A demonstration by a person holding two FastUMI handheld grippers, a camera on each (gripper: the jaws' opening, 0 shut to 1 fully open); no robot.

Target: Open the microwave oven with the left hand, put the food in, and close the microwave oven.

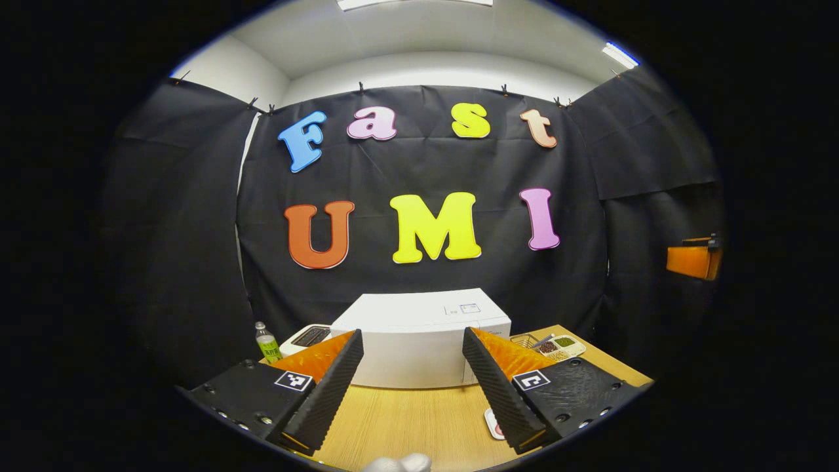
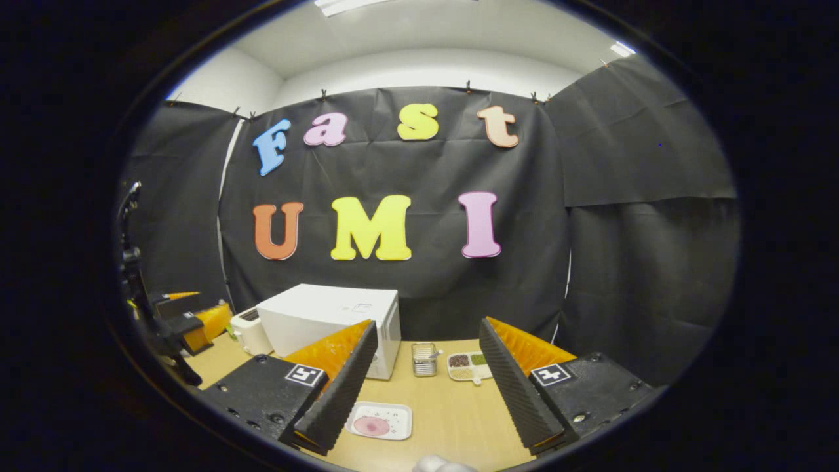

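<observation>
I hold both grippers wide open and empty: left gripper (image 1: 411,387) faces the closed microwave (image 1: 419,337); right gripper (image 2: 419,387) hovers above the food tray (image 2: 380,420). A careless door tug could shove the microwave back.

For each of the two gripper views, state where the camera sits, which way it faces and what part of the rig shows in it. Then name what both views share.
Left gripper view: rides on the left gripper, facing the white box-shaped microwave oven head-on; its own two open fingers show at the bottom.
Right gripper view: rides on the right gripper, farther right, seeing the microwave oven at an angle; its open fingers show, and the other gripper at far left.
Shared: the microwave oven, the light wooden table and the white rectangular food tray.
</observation>
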